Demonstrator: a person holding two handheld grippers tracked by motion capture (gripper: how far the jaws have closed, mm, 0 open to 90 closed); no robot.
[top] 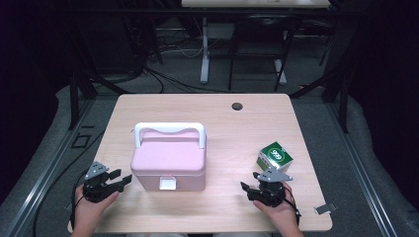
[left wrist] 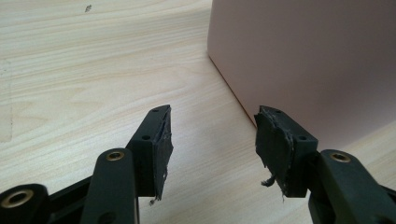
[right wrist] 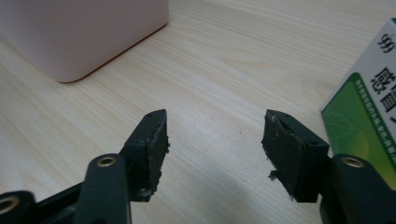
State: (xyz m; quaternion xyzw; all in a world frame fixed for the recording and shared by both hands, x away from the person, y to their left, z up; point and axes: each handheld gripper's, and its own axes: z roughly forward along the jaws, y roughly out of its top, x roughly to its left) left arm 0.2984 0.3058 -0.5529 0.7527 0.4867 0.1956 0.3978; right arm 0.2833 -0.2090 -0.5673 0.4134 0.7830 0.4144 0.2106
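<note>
We hold both grippers low at near table edge. Left gripper (top: 114, 178) jaws apart, empty, just beside pink box (top: 168, 161). Right gripper (top: 253, 187) jaws apart, empty, near green carton (top: 274, 156). We judge: square up on carton, close gently.

Light wooden table (top: 207, 106) on grey carpet floor (top: 49, 148); white-legged desk (top: 204, 54), black cables (top: 163, 74) in the dark background.

1. Pink case (top: 168, 160): rounded plastic box, lid shut, white latch at front, white handle folded back at 12 o'clock; upright, table centre-left.
2. Green-white carton (top: 274, 156): small box, standing tilted, at case's 3 o'clock, well apart.
</note>
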